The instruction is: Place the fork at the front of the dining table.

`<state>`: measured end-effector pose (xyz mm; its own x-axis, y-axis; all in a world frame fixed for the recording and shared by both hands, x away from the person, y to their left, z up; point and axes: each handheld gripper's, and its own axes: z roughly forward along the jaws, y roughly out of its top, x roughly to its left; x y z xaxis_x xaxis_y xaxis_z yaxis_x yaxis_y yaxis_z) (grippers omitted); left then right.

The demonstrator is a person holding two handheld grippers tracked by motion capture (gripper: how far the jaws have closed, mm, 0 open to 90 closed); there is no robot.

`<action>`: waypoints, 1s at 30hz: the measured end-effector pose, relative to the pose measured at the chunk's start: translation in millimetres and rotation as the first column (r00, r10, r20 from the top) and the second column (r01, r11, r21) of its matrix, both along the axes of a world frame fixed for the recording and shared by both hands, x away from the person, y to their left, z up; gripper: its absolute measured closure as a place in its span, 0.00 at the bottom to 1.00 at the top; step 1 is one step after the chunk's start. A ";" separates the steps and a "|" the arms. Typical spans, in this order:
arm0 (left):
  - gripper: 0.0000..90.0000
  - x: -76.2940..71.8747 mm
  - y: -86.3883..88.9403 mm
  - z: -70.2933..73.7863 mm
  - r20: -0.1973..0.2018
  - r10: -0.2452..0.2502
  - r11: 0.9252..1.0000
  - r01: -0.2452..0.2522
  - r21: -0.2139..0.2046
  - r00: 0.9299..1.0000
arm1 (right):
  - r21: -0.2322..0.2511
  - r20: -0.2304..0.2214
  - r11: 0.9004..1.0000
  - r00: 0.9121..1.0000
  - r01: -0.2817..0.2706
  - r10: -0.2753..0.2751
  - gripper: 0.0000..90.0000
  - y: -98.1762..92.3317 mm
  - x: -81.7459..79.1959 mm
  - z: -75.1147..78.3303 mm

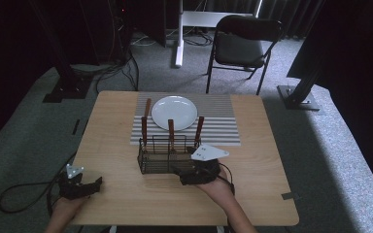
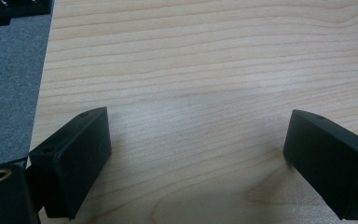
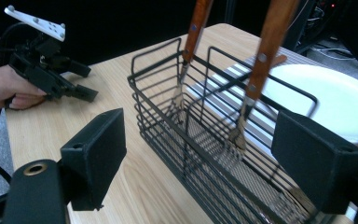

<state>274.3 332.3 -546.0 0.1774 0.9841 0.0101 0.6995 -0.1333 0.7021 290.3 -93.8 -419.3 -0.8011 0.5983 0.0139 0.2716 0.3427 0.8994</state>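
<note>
Three wooden-handled utensils [image 1: 171, 134] stood upright in a black wire basket [image 1: 164, 156] just ahead of the right gripper [image 1: 187, 174], whose jaws were spread wide with nothing between them (the basket's near wall sat in the gap in the right gripper view). Beyond the basket, a white plate [image 1: 174, 112] lay on a striped mat [image 1: 221, 124]. The left gripper [image 1: 93, 185] rested on the wooden table [image 1: 252, 160] well to the left, jaws likewise apart, grasping nothing.
</note>
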 end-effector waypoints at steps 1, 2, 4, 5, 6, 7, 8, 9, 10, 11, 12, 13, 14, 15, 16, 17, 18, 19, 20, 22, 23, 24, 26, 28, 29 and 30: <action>0.08 0.0 0.1 0.2 -0.002 -0.001 1.000 0.001 0.000 1.000 | 0.003 -0.001 1.000 1.000 -0.003 0.003 0.19 3.4 0.8 0.3; 0.08 0.0 0.0 0.1 -0.001 0.000 1.000 0.000 0.000 1.000 | 0.003 0.002 1.000 1.000 0.000 0.000 0.21 7.1 1.4 0.5; 0.08 -0.2 0.0 0.1 -0.001 0.000 1.000 0.000 0.000 1.000 | 0.007 -0.006 1.000 1.000 0.001 -0.001 0.22 13.5 2.8 0.9; 0.08 -0.4 0.1 0.1 -0.001 -0.001 1.000 0.001 0.000 1.000 | 0.010 -0.005 1.000 1.000 0.003 -0.003 0.22 16.3 3.5 0.9; 0.08 -0.5 0.1 0.1 -0.002 0.000 1.000 0.000 0.000 1.000 | 0.010 -0.004 1.000 1.000 0.003 -0.003 0.22 18.7 4.3 0.8; 0.08 -0.5 0.1 0.1 -0.001 0.000 1.000 0.000 -0.001 1.000 | 0.015 -0.010 1.000 1.000 -0.003 0.003 0.22 20.8 5.2 0.7; 0.08 -0.5 0.1 0.1 -0.001 -0.001 1.000 0.001 0.000 1.000 | 0.020 -0.012 1.000 1.000 0.000 0.000 0.22 22.9 6.0 0.4; 0.08 -0.5 0.1 0.1 -0.002 -0.001 1.000 0.001 0.000 1.000 | 0.020 -0.012 1.000 1.000 0.000 0.000 0.22 24.8 6.8 0.3; 0.08 -0.5 0.1 0.1 -0.002 -0.001 1.000 0.001 0.000 1.000 | 0.019 -0.013 1.000 1.000 0.001 -0.001 0.22 27.0 7.3 0.4; 0.08 -0.5 0.1 0.1 -0.002 -0.001 1.000 0.001 0.000 1.000 | 0.021 -0.012 1.000 1.000 0.007 -0.007 0.22 29.3 7.7 0.5; 0.08 -0.5 0.1 0.1 -0.002 -0.001 1.000 0.001 0.000 1.000 | 0.022 -0.010 1.000 1.000 0.008 -0.008 0.22 31.4 8.1 0.7; 0.08 -0.5 0.1 0.1 -0.001 0.000 1.000 0.000 0.000 1.000 | 0.025 -0.010 1.000 1.000 0.009 -0.009 0.22 33.9 8.5 1.1; 0.08 -0.5 0.1 0.1 -0.002 -0.001 1.000 0.001 0.000 1.000 | 0.027 -0.008 1.000 1.000 0.014 -0.014 0.23 36.1 8.8 1.5; 0.08 -0.5 0.1 0.1 -0.001 -0.001 1.000 0.001 0.000 1.000 | 0.031 -0.008 0.999 1.000 0.018 -0.018 0.23 39.1 9.1 2.1; 0.08 -0.5 0.1 0.1 -0.001 0.000 1.000 0.000 0.000 1.000 | 0.032 -0.009 0.999 1.000 0.022 -0.022 0.23 40.9 9.5 2.5; 0.08 -0.5 0.1 0.1 -0.001 -0.001 1.000 0.001 0.000 1.000 | 0.037 -0.006 0.999 1.000 0.028 -0.027 0.23 43.3 10.1 3.0; 0.08 -0.5 0.1 0.1 -0.001 -0.001 1.000 0.001 0.000 1.000 | 0.040 -0.005 0.998 0.999 0.037 -0.037 0.23 45.7 10.5 3.8; 0.08 -0.5 0.1 0.1 -0.001 0.000 1.000 0.000 0.000 1.000 | 0.041 -0.003 0.998 0.999 0.049 -0.049 0.23 48.6 10.8 4.7; 0.08 -0.5 0.1 0.1 -0.001 -0.001 1.000 0.001 0.000 1.000 | 0.046 -0.002 0.997 0.998 0.055 -0.055 0.23 51.3 11.1 5.5; 0.08 -0.4 -0.1 0.0 0.000 0.001 1.000 -0.001 -0.002 1.000 | 0.047 0.002 0.997 0.998 0.068 -0.068 0.23 57.5 12.0 7.0; 0.08 -0.4 -0.1 0.0 0.001 0.002 1.000 -0.002 -0.003 1.000 | 0.046 0.006 0.996 0.997 0.079 -0.080 0.23 60.8 12.5 7.6; 0.08 -0.5 0.0 0.1 -0.001 0.000 1.000 0.000 -0.001 1.000 | 0.052 0.003 0.995 0.996 0.084 -0.084 0.23 63.8 13.0 8.1; 0.08 -0.5 0.1 0.1 -0.001 0.000 1.000 0.000 -0.001 1.000 | 0.051 0.014 0.993 0.994 0.108 -0.109 0.24 70.4 13.7 8.9; 0.08 -0.4 0.3 0.1 0.000 -0.002 1.000 0.002 0.002 1.000 | 0.060 0.019 0.990 0.991 0.131 -0.132 0.26 76.2 14.7 9.4; 0.08 -0.4 0.3 0.1 0.000 -0.002 1.000 0.002 0.003 1.000 | 0.064 0.026 0.988 0.989 0.144 -0.146 0.26 78.6 15.0 9.6; 0.08 -0.4 0.3 0.1 0.000 -0.002 1.000 0.002 0.002 1.000 | 0.063 0.027 0.986 0.987 0.154 -0.156 0.26 81.2 15.9 9.8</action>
